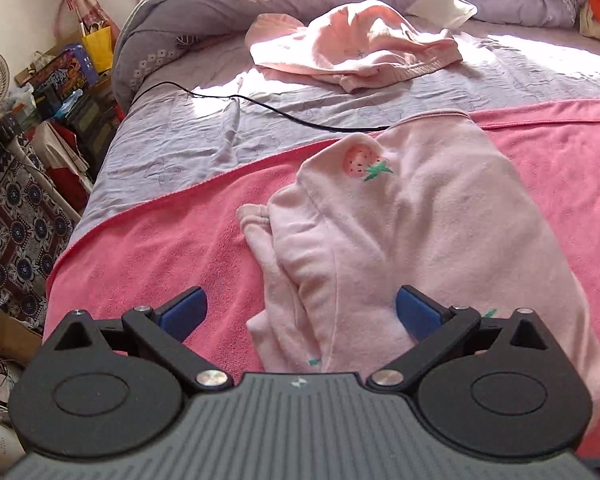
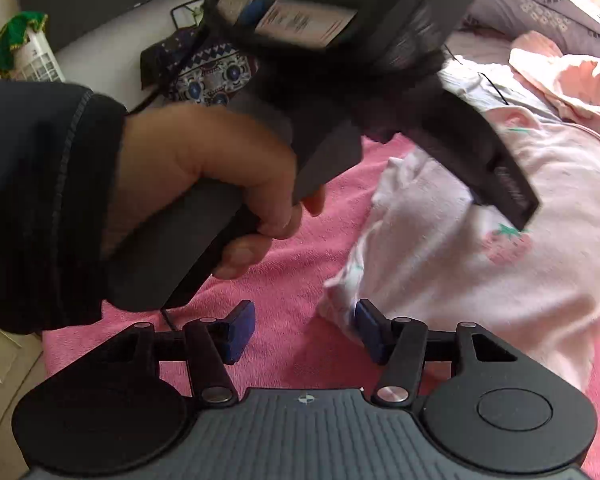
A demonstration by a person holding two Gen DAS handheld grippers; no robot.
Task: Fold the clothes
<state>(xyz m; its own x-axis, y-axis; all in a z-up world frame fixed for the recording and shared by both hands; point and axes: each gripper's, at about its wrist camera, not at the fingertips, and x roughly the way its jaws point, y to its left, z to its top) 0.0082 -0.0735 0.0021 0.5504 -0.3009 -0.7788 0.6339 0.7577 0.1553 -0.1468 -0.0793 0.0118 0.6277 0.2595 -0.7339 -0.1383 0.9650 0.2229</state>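
The pale pink fleece garment with strawberry prints (image 1: 412,232) lies folded on the hot-pink terry towel (image 1: 160,248) on the bed. Left claw (image 1: 302,312) is spread wide over its near edge, gripping nothing. Right claw (image 2: 305,330) is parted at the garment's corner, nothing pinched.

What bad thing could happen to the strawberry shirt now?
1. The left tool is open right over the folded strawberry garment; bumping it might undo the fold.
2. The right tool is open with one blue pad against the garment's edge, so pulling away may drag it.
3. The black cable lies nearby and could snag.
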